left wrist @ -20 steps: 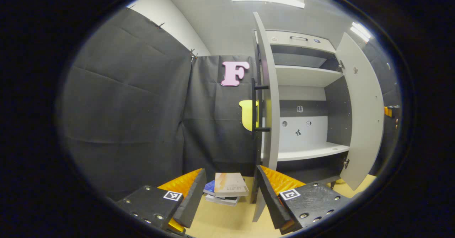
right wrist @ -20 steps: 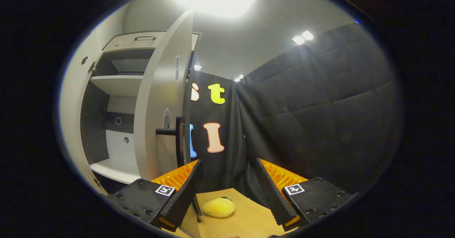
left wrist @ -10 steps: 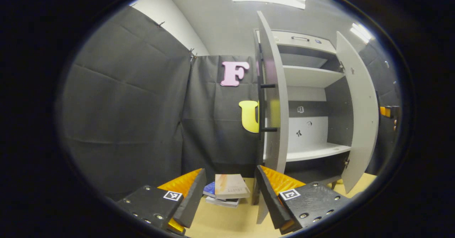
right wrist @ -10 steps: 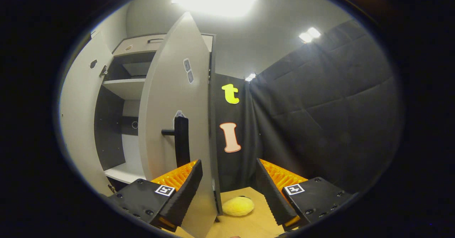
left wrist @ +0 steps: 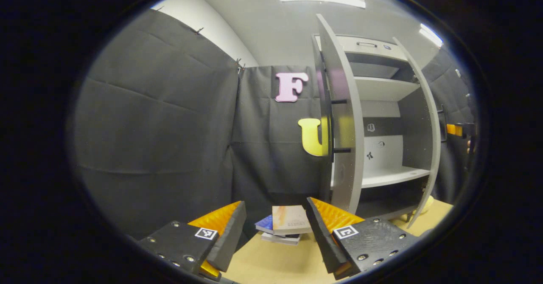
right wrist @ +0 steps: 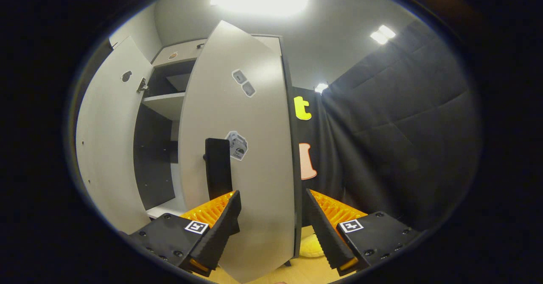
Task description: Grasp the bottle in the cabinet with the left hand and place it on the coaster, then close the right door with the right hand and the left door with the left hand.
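The grey cabinet (left wrist: 382, 88) stands with both doors part open, and the shelves I can see are bare. My left gripper (left wrist: 275, 237) is open and holds nothing, low on the near side of the left door (left wrist: 345, 131), whose black handle (left wrist: 337, 127) faces it. In the right gripper view the right door (right wrist: 254, 148) stands close in front, half swung in. My right gripper (right wrist: 271, 229) is open against the door's outer face, its left finger just below the black handle (right wrist: 218, 169). Whether it touches the door I cannot tell. The right gripper (left wrist: 460, 130) also peeks from behind the right door (left wrist: 428, 139).
A stack of books (left wrist: 286, 224) lies on the wooden tabletop (left wrist: 271, 262) between my left fingers, near the left door's foot. A yellow soft object (right wrist: 312, 246) lies on the table beyond the right door's edge. Black cloth walls close both sides.
The right door has swung well inward towards the cabinet, with my right gripper following close behind it. The left gripper has shifted slightly, now seeing more of the left door's outer face.
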`<state>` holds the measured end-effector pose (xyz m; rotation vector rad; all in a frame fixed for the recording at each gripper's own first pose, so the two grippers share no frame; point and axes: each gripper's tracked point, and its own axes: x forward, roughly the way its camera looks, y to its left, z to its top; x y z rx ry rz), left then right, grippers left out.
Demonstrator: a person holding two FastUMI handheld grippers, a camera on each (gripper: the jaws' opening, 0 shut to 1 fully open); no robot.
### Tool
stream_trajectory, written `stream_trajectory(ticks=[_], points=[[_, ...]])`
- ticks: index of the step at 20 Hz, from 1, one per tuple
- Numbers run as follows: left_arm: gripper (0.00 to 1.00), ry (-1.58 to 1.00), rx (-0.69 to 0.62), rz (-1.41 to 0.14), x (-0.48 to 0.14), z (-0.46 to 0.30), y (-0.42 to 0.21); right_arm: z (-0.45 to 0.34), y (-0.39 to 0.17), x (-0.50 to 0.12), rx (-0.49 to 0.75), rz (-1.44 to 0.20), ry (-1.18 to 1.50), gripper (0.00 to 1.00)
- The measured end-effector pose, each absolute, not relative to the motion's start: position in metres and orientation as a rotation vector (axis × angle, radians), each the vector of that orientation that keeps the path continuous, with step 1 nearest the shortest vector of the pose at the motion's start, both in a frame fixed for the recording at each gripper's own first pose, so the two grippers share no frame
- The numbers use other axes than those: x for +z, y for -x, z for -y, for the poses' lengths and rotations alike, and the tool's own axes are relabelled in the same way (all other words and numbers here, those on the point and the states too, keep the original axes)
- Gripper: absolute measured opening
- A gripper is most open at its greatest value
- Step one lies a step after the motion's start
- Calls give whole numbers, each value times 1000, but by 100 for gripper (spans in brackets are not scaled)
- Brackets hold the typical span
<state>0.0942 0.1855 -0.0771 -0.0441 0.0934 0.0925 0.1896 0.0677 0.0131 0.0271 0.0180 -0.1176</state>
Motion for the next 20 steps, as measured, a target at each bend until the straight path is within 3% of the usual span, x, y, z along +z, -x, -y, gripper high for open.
stream_trajectory(ticks=[7, 8, 10, 11, 12, 20], points=[[83, 96, 43, -102, -68, -181, -108, -79, -183, 9, -73, -17, -26, 96], [90, 107, 39, -97, -62, -182, -112, -80, -183, 8, -68, -17, -22, 92], [90, 104, 39, -89, -52, -184, -125, -80, -181, 8, -56, -22, -8, 96], [90, 98, 38, -81, -46, -184, -133, -80, -179, 7, -52, -25, 3, 92], [90, 93, 36, -73, -39, -184, -140, -79, -180, 5, -49, -30, 17, 96], [90, 79, 32, -32, -9, -171, -194, -75, -178, -4, -64, -109, 65, 96]])
